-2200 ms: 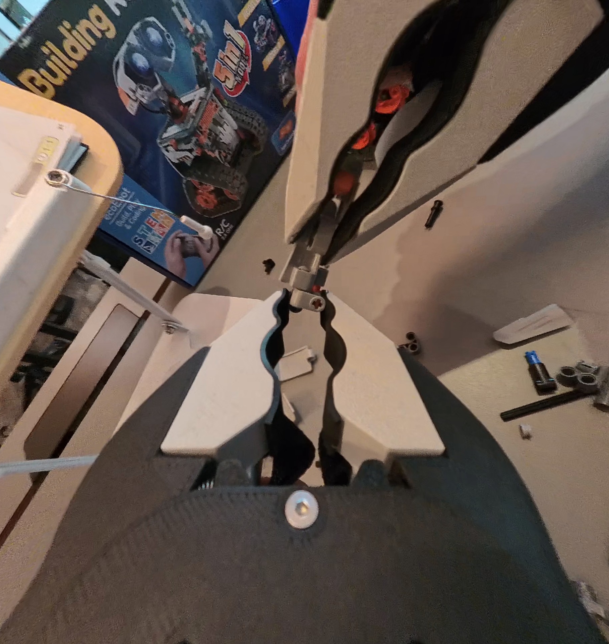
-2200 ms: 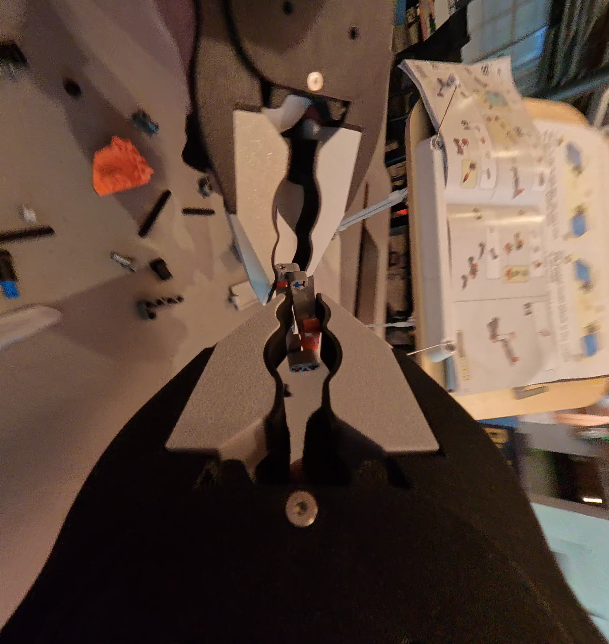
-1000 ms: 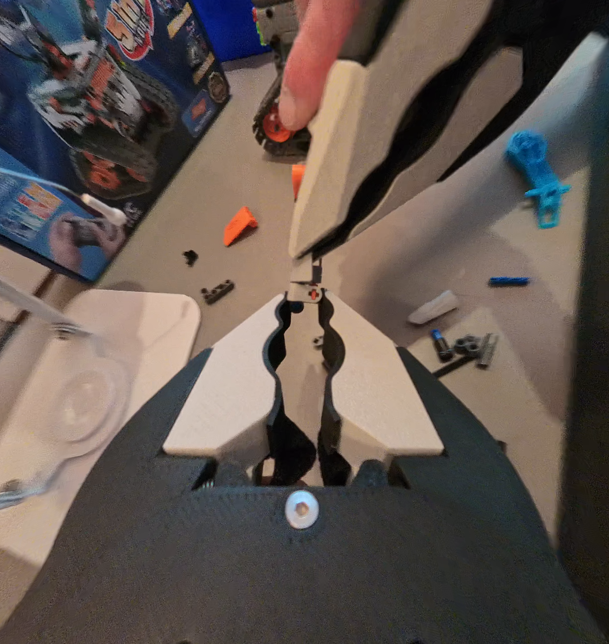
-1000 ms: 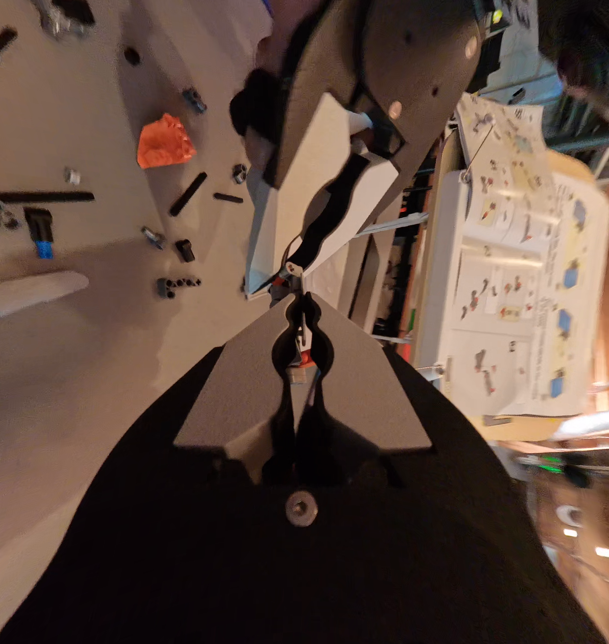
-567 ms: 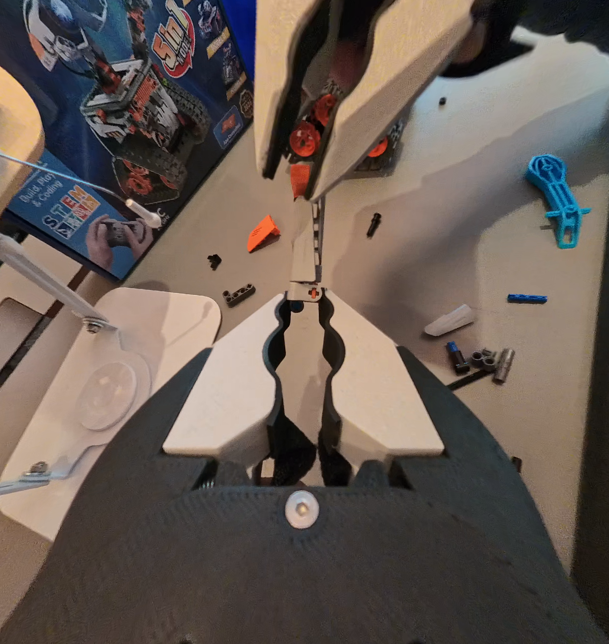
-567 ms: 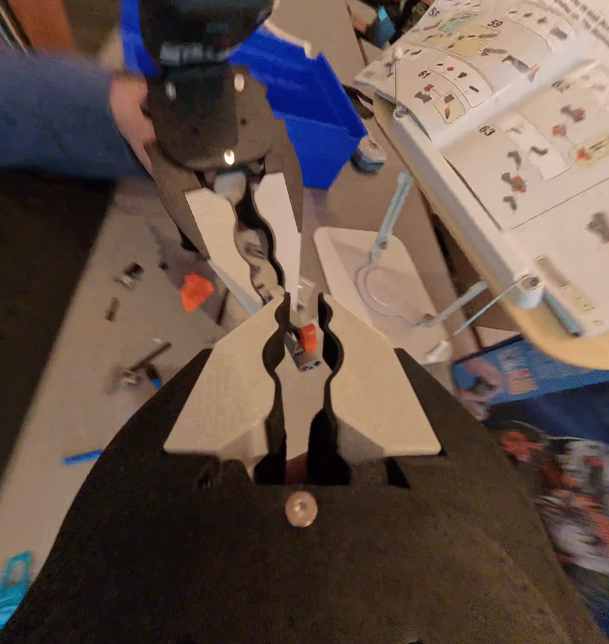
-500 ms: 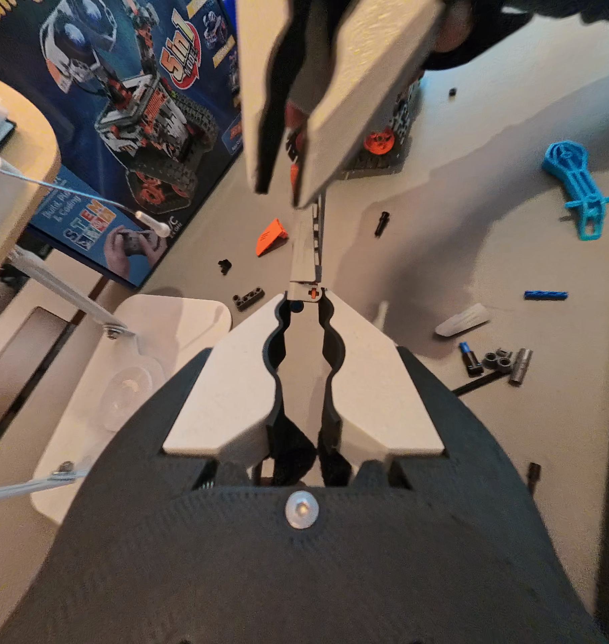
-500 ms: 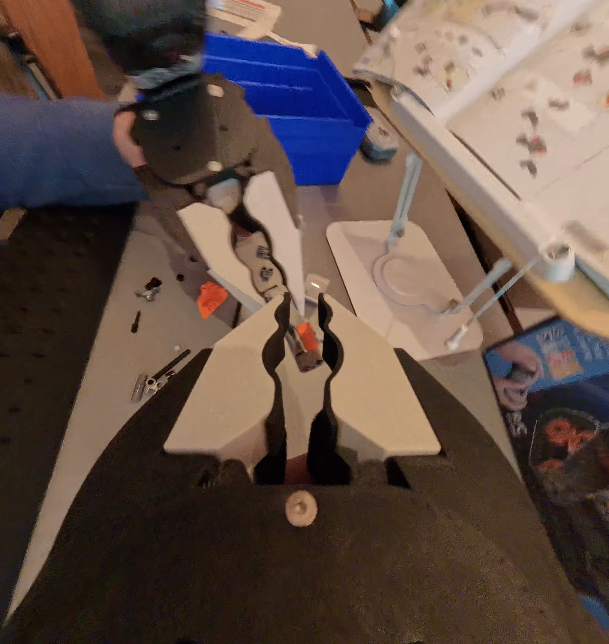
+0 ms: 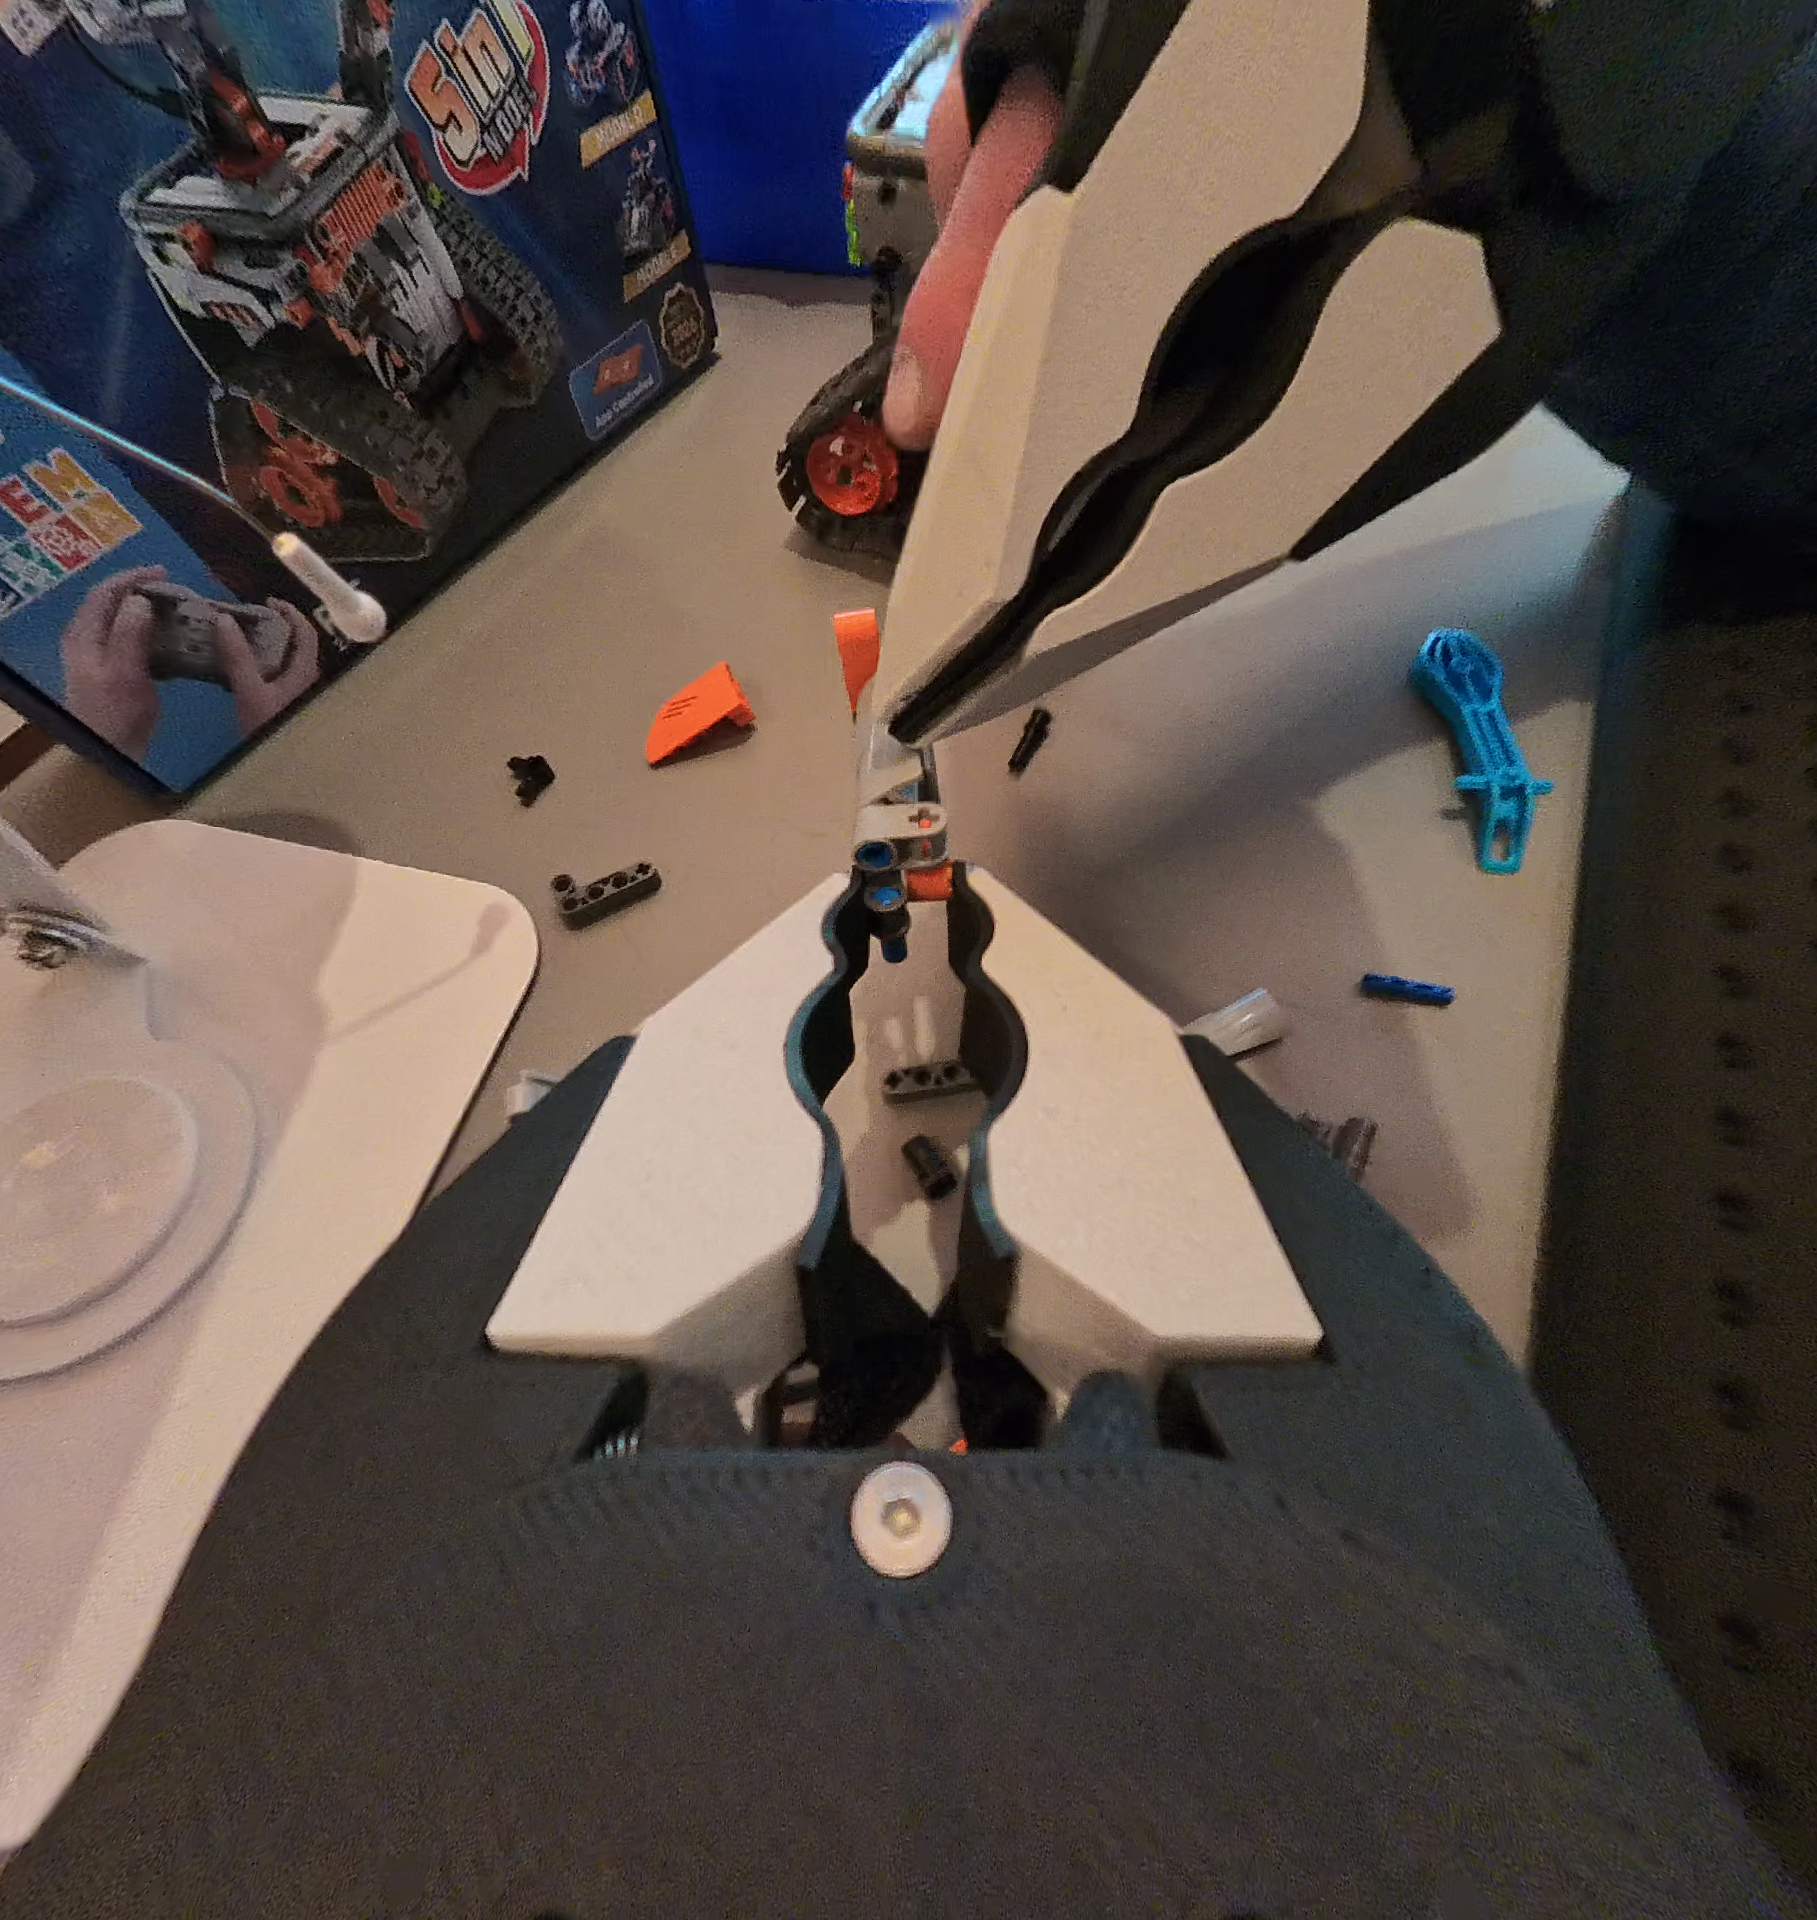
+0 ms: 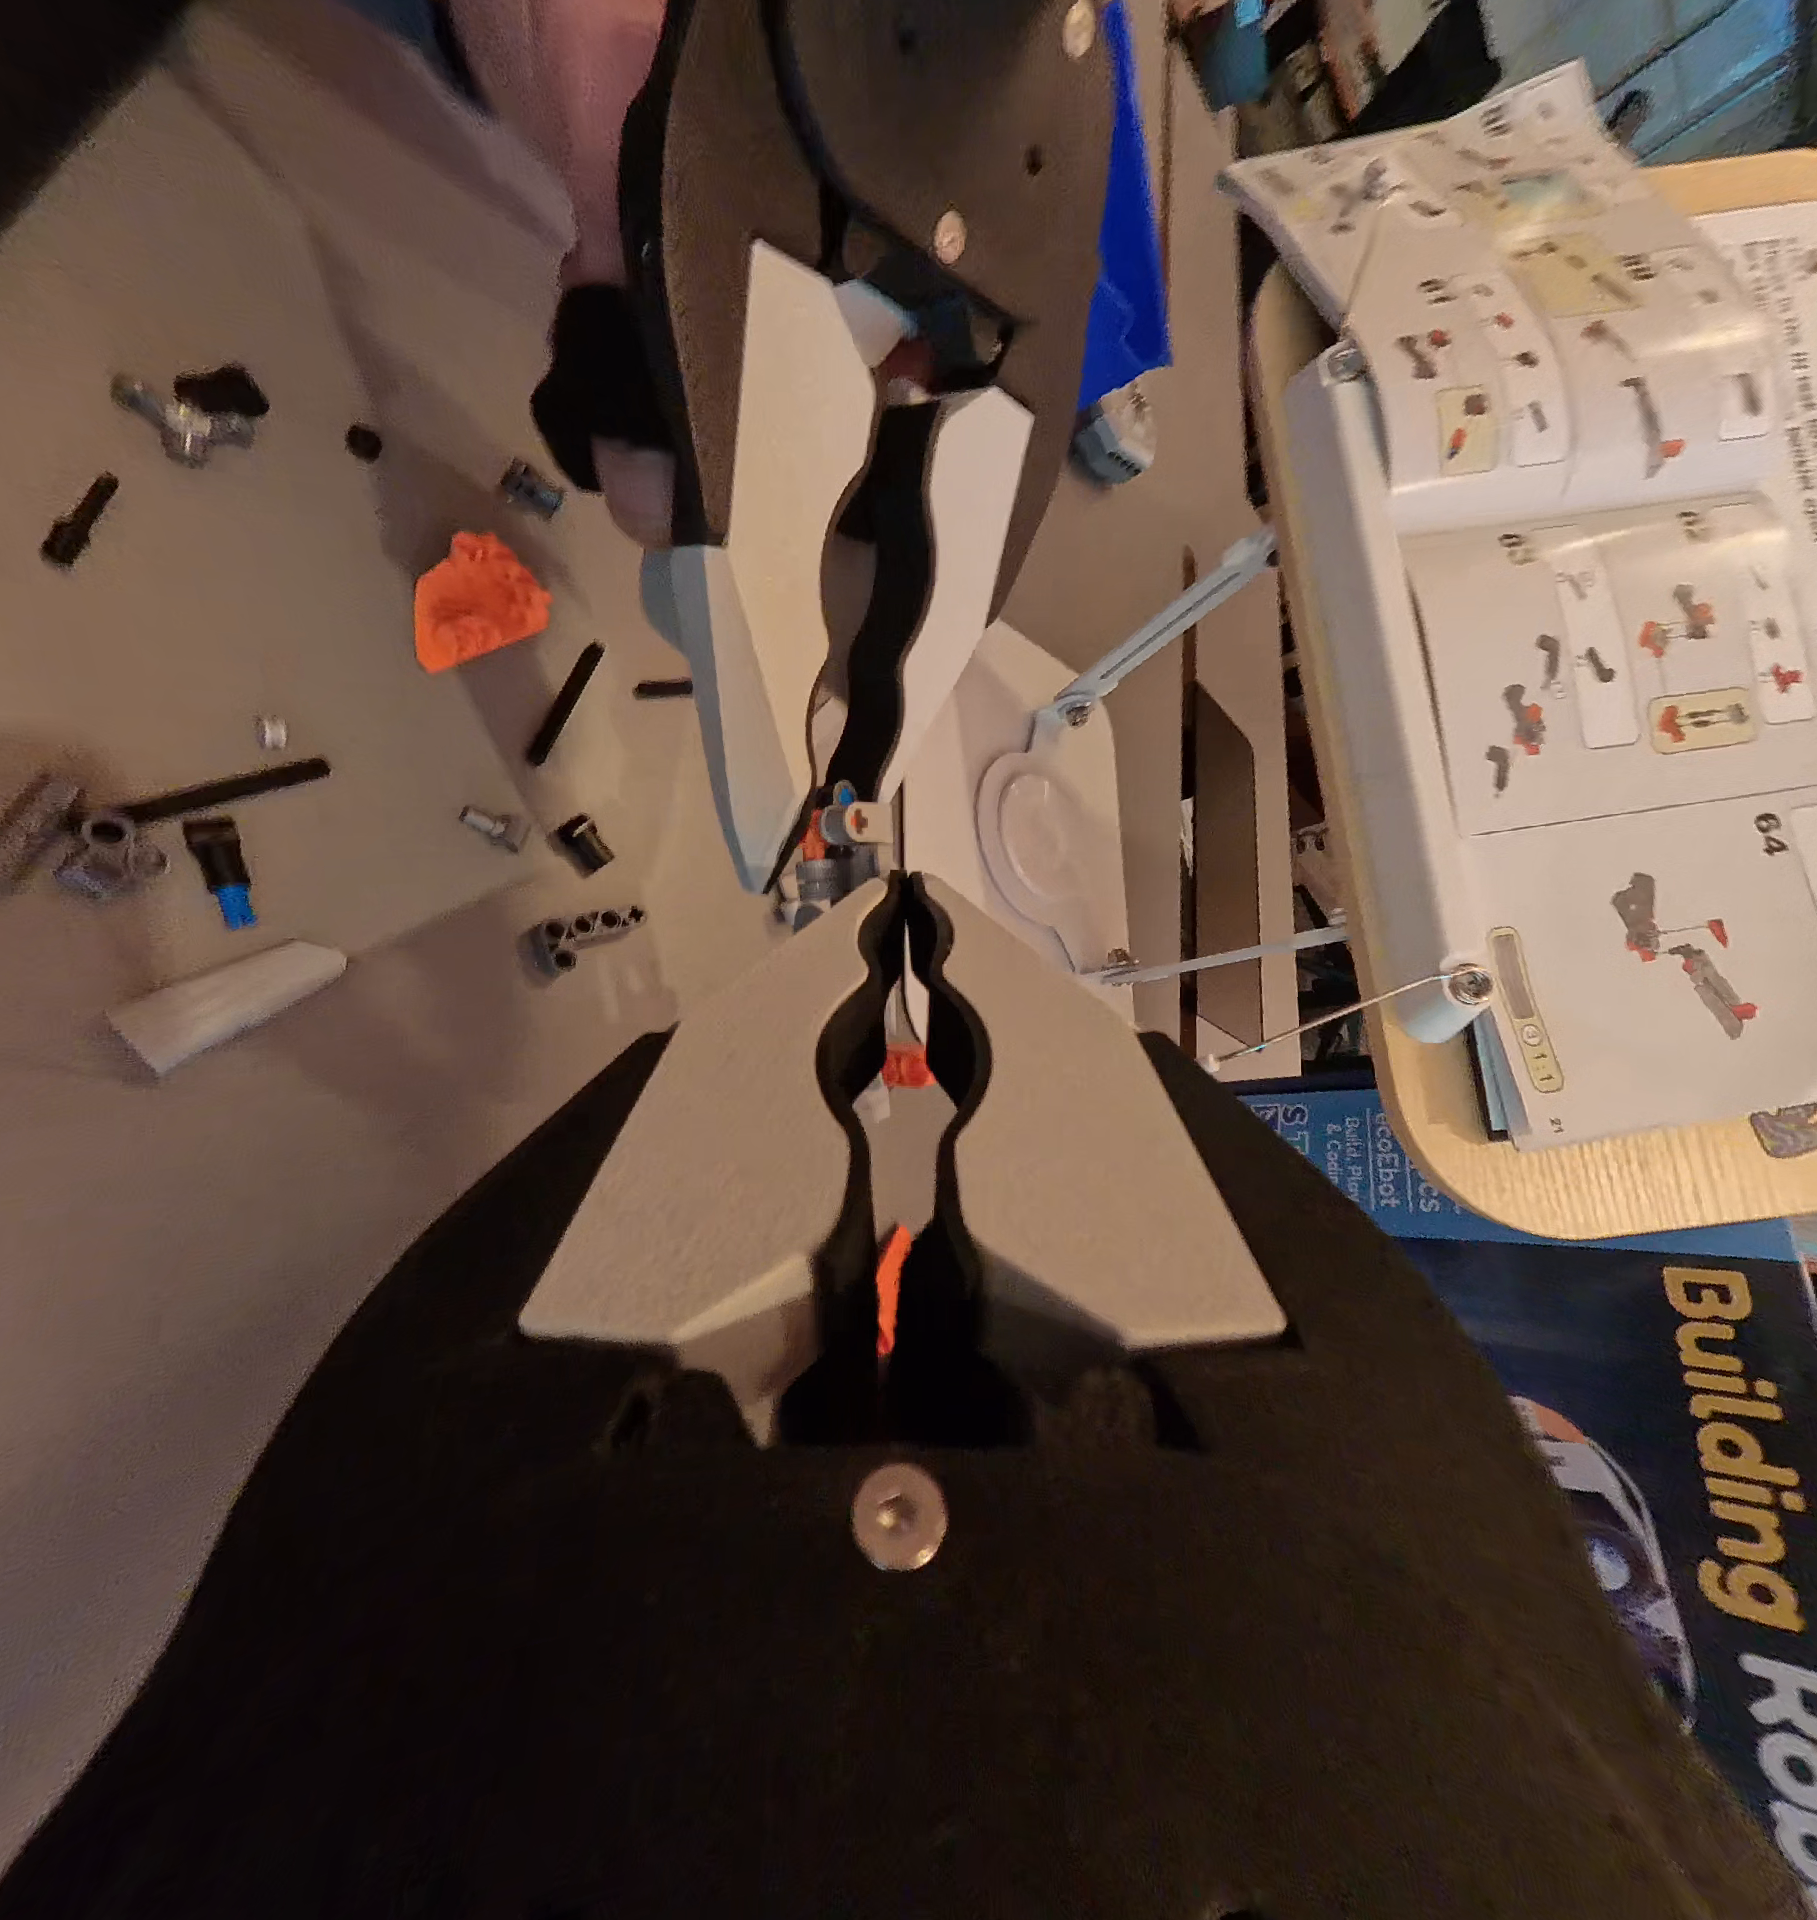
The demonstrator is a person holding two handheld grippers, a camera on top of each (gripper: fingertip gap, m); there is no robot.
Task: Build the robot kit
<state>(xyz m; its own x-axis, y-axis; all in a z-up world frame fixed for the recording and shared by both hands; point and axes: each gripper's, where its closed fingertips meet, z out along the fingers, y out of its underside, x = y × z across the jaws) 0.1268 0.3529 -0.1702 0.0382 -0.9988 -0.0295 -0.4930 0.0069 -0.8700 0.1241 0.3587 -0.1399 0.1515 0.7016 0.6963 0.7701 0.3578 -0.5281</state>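
Small brick assembly (image 9: 899, 831) of grey, orange and blue pieces, held in the air above the surface (image 9: 1247, 748) between two sets of tongs meeting tip to tip. Left tongs (image 9: 902, 894) nearly closed, pinching the lower end of the assembly at the very tips, with a blue pin (image 9: 886, 914) and an orange piece (image 9: 925, 883) just inside the gap. Right tongs (image 9: 899, 722) pressed together on the upper grey end of the same assembly, reaching down from the upper right of the left wrist view, a finger (image 9: 935, 291) lying along their side. Same meeting in the right wrist view: right tongs (image 10: 904, 883) closed at the tips, an orange piece (image 10: 904, 1070) showing in the gap behind them; left tongs (image 10: 831, 831) opposite, gripping the grey and orange cluster.

Scattered loose on the surface: orange wedge (image 9: 698, 712), black angled beam (image 9: 606, 894), light blue tool (image 9: 1480, 743), short blue pin (image 9: 1406, 989), black beam and connector below the left tongs. Tracked vehicle with an orange wheel (image 9: 847, 473) farther back. Blue toy box (image 9: 312, 343) standing along the far left edge. White stand base (image 9: 208, 1091) at the left, carrying an open instruction booklet (image 10: 1569, 582) on a holder.
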